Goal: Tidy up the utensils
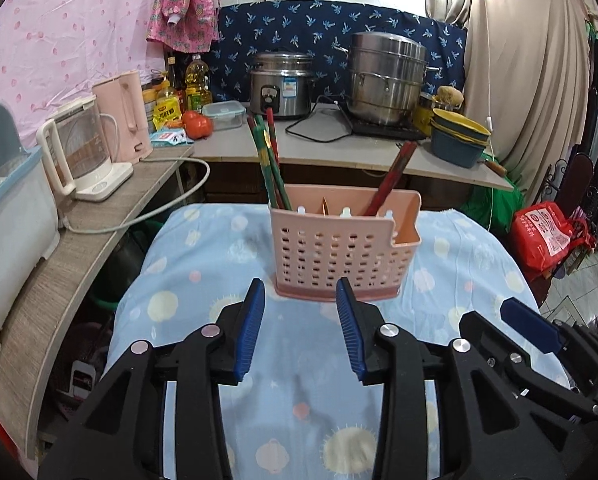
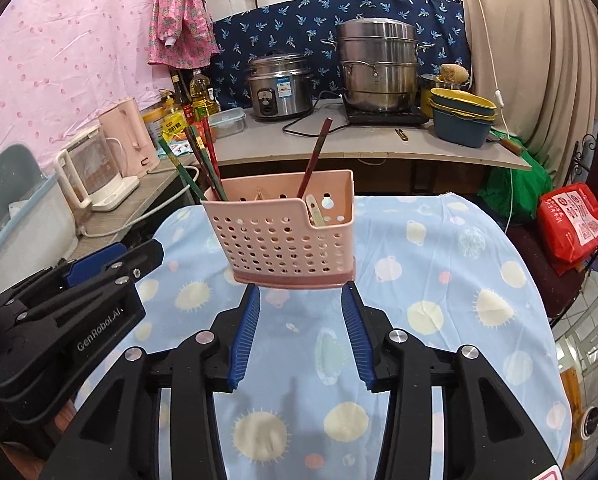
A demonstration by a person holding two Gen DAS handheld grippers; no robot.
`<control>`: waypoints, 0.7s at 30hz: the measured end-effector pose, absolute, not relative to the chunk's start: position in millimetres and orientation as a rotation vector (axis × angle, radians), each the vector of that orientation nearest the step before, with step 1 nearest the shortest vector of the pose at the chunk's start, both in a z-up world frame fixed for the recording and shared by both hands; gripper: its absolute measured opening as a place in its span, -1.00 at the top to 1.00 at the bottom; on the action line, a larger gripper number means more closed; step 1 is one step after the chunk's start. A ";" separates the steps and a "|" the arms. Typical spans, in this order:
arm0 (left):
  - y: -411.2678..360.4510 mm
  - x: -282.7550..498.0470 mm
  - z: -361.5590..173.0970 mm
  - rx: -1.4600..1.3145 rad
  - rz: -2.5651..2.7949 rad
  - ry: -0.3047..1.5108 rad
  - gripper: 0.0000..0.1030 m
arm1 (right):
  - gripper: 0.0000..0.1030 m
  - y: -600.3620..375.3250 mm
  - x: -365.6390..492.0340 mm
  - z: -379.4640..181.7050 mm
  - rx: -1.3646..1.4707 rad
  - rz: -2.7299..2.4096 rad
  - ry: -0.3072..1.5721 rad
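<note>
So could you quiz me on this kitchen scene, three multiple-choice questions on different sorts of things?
1. Where does the pink utensil basket stand?
A. on the blue patterned cloth
B. on the counter beside the rice cooker
C. on the floor

2. What colour is the kettle with the clear jug?
A. black
B. white
C. green

3. What are the two hand-held grippers holding?
A. a chopstick each
B. the basket between them
C. nothing

Answers:
1 A, the basket's base rests on the cloth.
2 B, its handle and base are white.
3 C, the left hand-held gripper and the right hand-held gripper both show bare cloth between their blue pads, and the chopsticks stand in the basket.
</note>
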State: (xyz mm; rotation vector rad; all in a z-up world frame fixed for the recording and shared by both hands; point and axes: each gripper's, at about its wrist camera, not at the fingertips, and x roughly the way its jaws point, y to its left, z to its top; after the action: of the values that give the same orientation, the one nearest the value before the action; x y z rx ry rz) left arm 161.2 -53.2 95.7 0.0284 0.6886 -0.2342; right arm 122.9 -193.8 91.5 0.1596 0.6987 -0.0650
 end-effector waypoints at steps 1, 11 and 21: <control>-52.8 158.6 93.0 0.028 -0.234 0.694 0.31 | 0.17 -193.7 121.2 90.4 0.154 -0.069 0.701; -45.6 144.0 77.3 0.040 -0.190 0.712 -0.15 | -0.23 -191.5 105.3 79.3 0.141 -0.099 0.723; -38.4 136.5 67.3 0.063 -0.128 0.708 -0.77 | -0.63 -205.1 97.8 65.5 0.204 -0.120 0.751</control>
State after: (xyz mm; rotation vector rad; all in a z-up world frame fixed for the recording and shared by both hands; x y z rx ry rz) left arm 136.5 -38.4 67.3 0.0625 0.7081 -0.1278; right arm 97.8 -205.1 65.5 0.2040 0.7505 -0.1202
